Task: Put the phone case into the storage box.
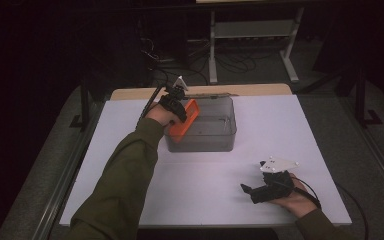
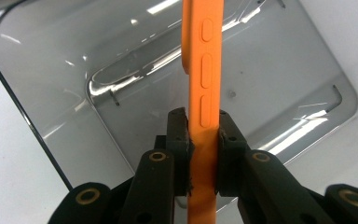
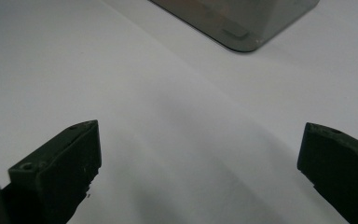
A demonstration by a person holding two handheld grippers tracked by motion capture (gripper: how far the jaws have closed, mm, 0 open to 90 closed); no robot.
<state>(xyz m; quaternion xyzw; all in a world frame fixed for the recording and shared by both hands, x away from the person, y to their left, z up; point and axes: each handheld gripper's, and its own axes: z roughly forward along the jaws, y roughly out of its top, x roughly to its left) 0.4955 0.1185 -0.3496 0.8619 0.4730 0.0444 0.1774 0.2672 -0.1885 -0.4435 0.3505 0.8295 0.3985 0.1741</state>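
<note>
Orange phone case pinched by left gripper over the clear bin; right gripper idle and spread.

High view: left gripper [image 1: 177, 102] is at the near-left corner of the clear plastic bin [image 1: 225, 135], holding the orange phone case [image 1: 184, 119] tilted over that corner's rim. Bin sits on the white table [image 1: 280, 125], toward its far middle. Right gripper [image 1: 260, 190] rests low near the table's front right edge, well apart from the bin. Left gripper view: jaws pressed onto the phone case [image 2: 204, 84] edge-on, one pad on each flat side; case's side buttons face the camera; bin floor [image 2: 284, 84] lies below. Right gripper view: jaws spread wide with bare table [image 3: 168, 116] between them; a bin corner [image 3: 242, 28] is at top.
</note>
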